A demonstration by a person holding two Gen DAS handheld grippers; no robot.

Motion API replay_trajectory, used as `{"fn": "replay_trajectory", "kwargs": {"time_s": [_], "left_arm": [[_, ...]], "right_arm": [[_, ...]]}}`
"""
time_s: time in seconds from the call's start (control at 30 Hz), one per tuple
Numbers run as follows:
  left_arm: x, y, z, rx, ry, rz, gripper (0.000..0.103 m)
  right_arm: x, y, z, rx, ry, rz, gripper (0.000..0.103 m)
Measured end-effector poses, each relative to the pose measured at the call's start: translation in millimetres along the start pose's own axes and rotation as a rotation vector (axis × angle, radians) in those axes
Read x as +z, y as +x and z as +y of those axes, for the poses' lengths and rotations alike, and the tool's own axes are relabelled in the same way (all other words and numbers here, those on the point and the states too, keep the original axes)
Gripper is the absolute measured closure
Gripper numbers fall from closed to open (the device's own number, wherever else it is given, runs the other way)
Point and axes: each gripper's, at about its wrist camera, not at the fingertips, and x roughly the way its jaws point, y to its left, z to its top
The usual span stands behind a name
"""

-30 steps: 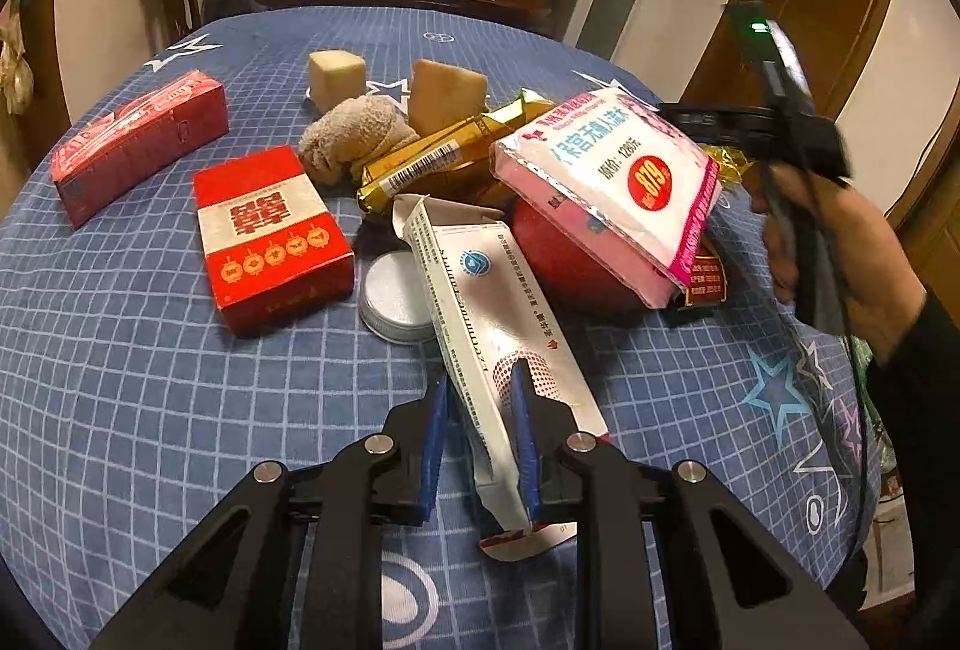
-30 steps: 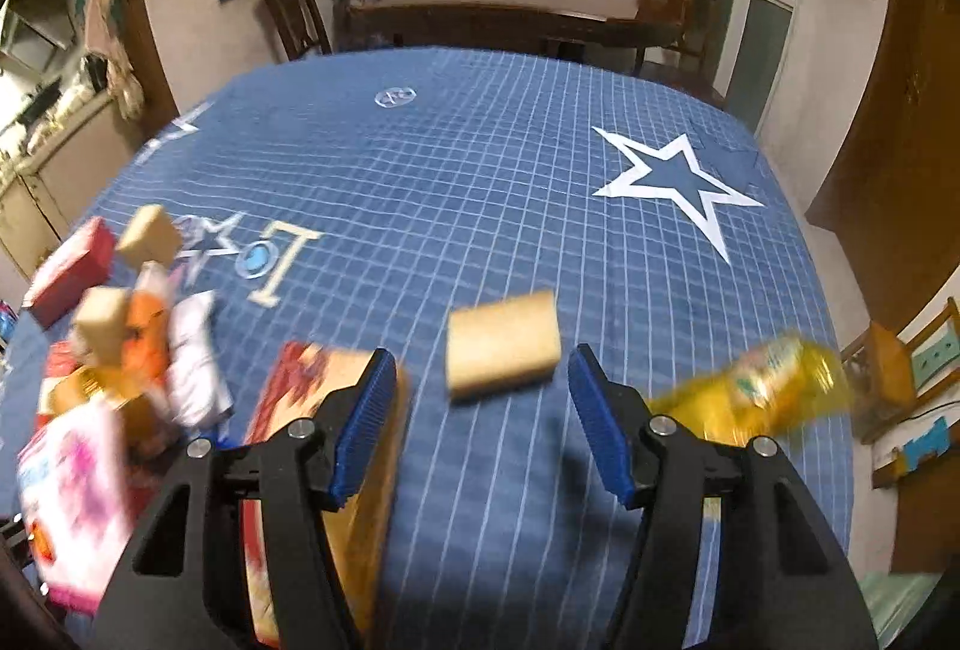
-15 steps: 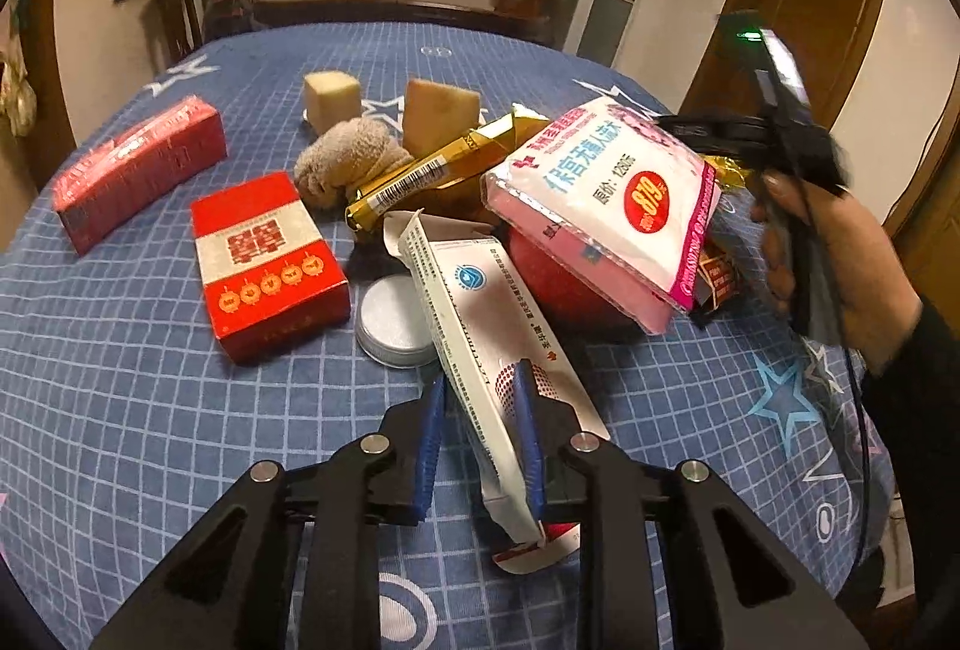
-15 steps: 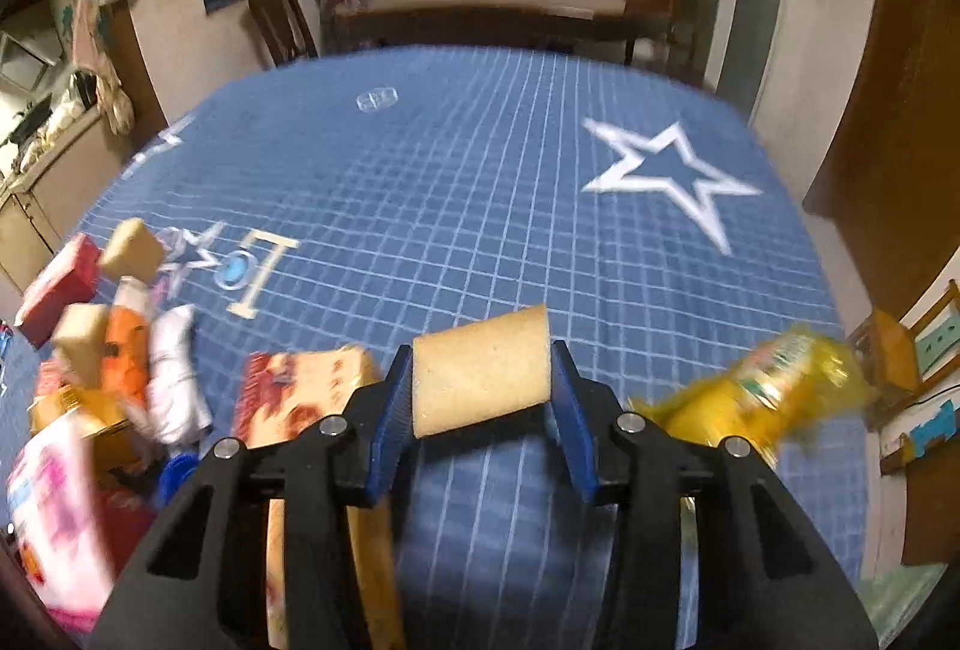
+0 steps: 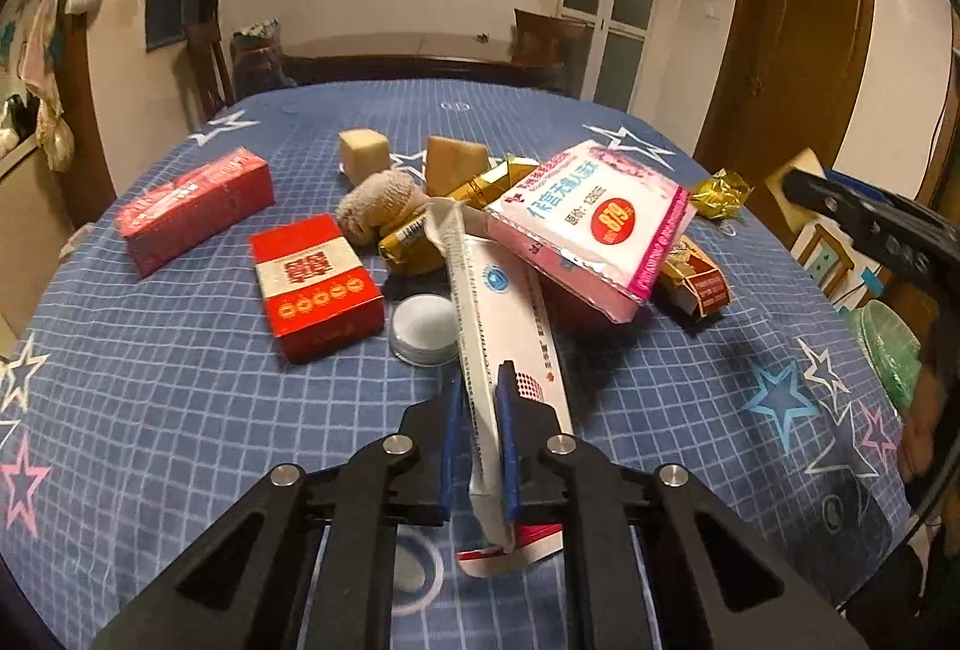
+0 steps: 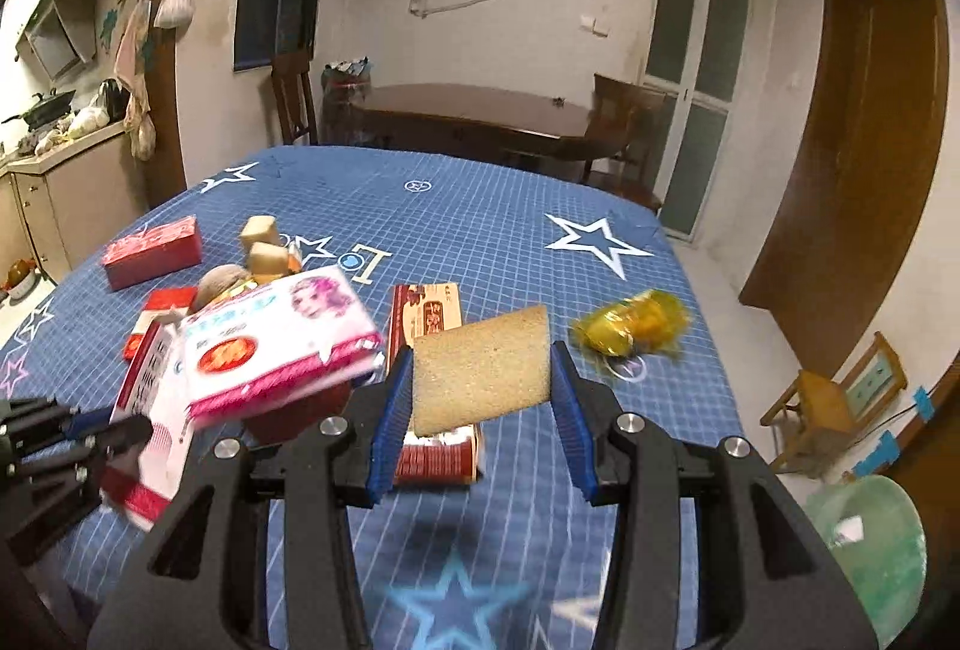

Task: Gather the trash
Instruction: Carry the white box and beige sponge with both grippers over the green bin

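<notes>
A long white carton (image 5: 510,302) lies across the blue checked tablecloth (image 5: 150,410), and my left gripper (image 5: 480,380) is shut on its near end, pads squeezing it flat. Its far end is tucked under a pink-and-white packet (image 5: 588,224) on the trash pile. My right gripper (image 6: 482,356) is shut on a flat tan sponge (image 6: 480,380), held in the air above the table. Below the sponge lies a brown-red box (image 6: 426,314). The left gripper's fingers (image 6: 108,425) show at the left edge of the right wrist view.
The pile also holds a red box (image 5: 312,284), a long red box (image 5: 192,206), a white lid (image 5: 423,329), a tan cloth (image 5: 378,200), two sponge cubes (image 5: 363,149) and a yellow wrapper (image 6: 630,329). A green bin (image 6: 870,548) stands off the table's right edge.
The right gripper shut on the tan sponge and lifted it off the table, swinging back and to the right. The left gripper tightened on the white carton and rose a little.
</notes>
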Motion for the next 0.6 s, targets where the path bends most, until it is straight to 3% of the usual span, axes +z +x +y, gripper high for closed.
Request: {"fn": "replay_trajectory", "kwargs": {"time_s": [0.6], "left_arm": [[-13.2,-64.6,-27.6,0.033,0.066,-0.090,0.093]], "right_arm": [[-27.7,-52.8,4.3,-0.048,-0.023,-0.031,0.061]]}}
